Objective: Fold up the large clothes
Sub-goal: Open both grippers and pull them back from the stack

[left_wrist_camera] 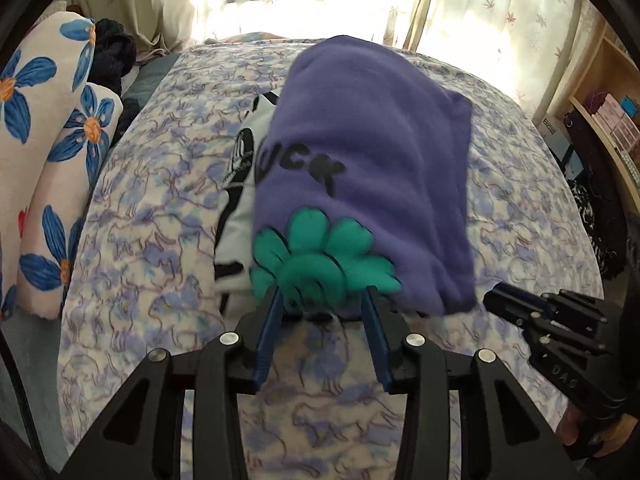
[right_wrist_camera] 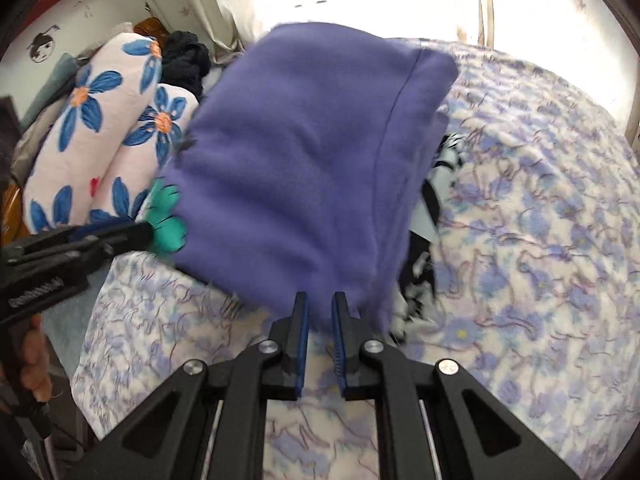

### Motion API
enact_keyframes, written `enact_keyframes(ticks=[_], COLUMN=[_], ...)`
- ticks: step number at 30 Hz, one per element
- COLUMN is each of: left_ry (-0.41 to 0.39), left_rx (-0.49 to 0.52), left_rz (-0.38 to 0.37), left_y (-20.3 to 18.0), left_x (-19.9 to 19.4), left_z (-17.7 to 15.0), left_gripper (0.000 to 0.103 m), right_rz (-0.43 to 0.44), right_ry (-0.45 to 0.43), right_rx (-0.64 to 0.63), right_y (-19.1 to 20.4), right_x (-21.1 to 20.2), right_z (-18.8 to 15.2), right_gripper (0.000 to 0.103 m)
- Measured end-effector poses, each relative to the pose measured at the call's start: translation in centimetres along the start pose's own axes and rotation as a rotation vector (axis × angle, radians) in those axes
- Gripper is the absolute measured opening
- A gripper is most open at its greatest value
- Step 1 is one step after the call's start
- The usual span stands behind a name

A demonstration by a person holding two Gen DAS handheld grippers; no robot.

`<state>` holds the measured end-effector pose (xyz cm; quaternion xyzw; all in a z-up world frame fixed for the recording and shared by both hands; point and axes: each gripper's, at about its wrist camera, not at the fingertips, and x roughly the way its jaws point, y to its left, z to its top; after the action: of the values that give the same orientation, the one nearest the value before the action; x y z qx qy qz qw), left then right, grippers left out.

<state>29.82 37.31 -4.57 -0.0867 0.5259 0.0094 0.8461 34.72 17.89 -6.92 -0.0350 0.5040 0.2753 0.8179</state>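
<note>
The purple garment lies folded near the middle of the bed, over a black-and-white garment. Its near edge sits between the fingers of both grippers: the left gripper half spread around the green clover print, the right gripper nearly pressed together on the hem. The step appears to be another fold; next, both must lift evenly. Readable print: "UCK".

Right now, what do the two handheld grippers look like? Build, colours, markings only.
Both match: the left gripper and right gripper have black angular linkage arms with triangular cutouts, round silver pivot bolts and blue ribbed finger pads. Seen from the side, the right gripper's black body carries pale raised lettering, too blurred to read.
</note>
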Motion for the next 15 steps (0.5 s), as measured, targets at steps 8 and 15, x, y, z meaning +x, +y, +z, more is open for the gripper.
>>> enact_keyframes(ticks=[8, 15], left_ry=[-0.012, -0.010], left_rx=[-0.018, -0.092], left_rz=[-0.033, -0.061], left_y=[-6.7, -11.8], left_x=[-9.7, -17.6], left_z=[-7.8, -15.6], left_gripper=[0.057, 0.069], right_rz=[0.067, 0.090], right_ry=[0.003, 0.011], right_rx=[0.005, -0.031], right_y=[-1.4, -2.9], right_x=[-12.1, -21.5], right_z=[-6.5, -13.8], right_gripper=[0.013, 0.013])
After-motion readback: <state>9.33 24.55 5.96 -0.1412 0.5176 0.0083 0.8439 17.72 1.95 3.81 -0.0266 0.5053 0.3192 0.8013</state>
